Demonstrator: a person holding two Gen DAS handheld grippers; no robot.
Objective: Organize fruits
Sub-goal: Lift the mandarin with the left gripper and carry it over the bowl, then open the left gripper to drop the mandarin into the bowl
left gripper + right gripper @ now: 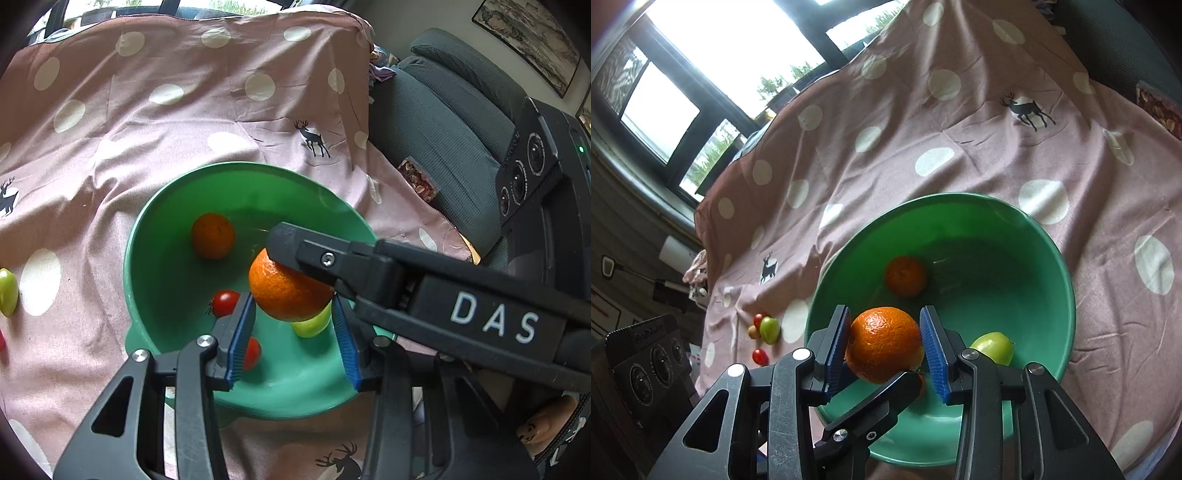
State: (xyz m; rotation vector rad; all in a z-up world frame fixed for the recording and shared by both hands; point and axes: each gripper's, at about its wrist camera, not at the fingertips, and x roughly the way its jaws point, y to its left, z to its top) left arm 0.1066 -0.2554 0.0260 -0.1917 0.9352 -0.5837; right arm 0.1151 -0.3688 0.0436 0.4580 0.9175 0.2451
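Orange [884, 345] sat pinched between blue pads of right gripper [886, 347], lower centre of frame, held above green bowl [1067, 295]. Left gripper [291, 332] hovered over same bowl, fingers spread, holding nothing. Step in hand: placing; next move likely calls for lowering, then opening over bare bowl floor, clear of second orange [905, 276] and green fruit [991, 347]. Loose small fruits [764, 328] lay on cloth at left. Surface: pink polka-dot cloth [960, 147] with deer print; windows [661, 107] upper left.

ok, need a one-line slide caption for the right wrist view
Right tool holds a large orange over the green bowl, already containing a smaller orange and green fruit.
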